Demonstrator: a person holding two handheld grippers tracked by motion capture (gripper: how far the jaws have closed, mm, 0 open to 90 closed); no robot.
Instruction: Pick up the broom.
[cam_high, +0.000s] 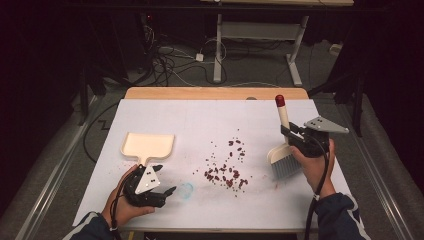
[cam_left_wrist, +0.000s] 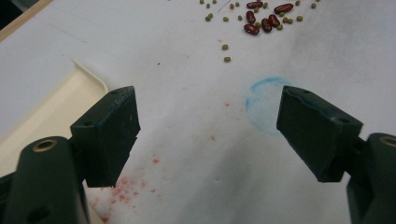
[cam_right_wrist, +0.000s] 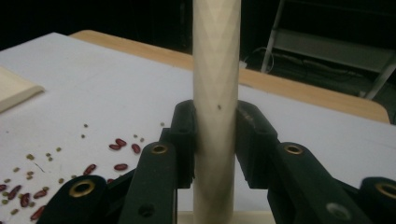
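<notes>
A small brush (cam_high: 283, 155) with a cream handle, red tip and grey bristles hangs over the right side of the white table cover (cam_high: 165, 115). My right gripper (cam_high: 295, 136) is shut on its handle (cam_right_wrist: 215, 93), which stands upright between the pads. Red beans and small green beans (cam_high: 226, 167) lie scattered in the middle; they also show low left as beans (cam_right_wrist: 28, 182). A cream dustpan (cam_high: 148, 145) lies at the left, handle toward me. My left gripper (cam_high: 162, 180) rests beside that handle, open, nothing between its fingers (cam_left_wrist: 107, 135), the dustpan edge (cam_left_wrist: 51, 107) at its left.
A faint blue ring (cam_high: 185, 190) and red smudges (cam_left_wrist: 126, 186) mark the cover near the left gripper. The wooden table edge (cam_high: 215, 93) runs along the far side. Beyond it are cables and a desk frame (cam_high: 260, 45) on the floor.
</notes>
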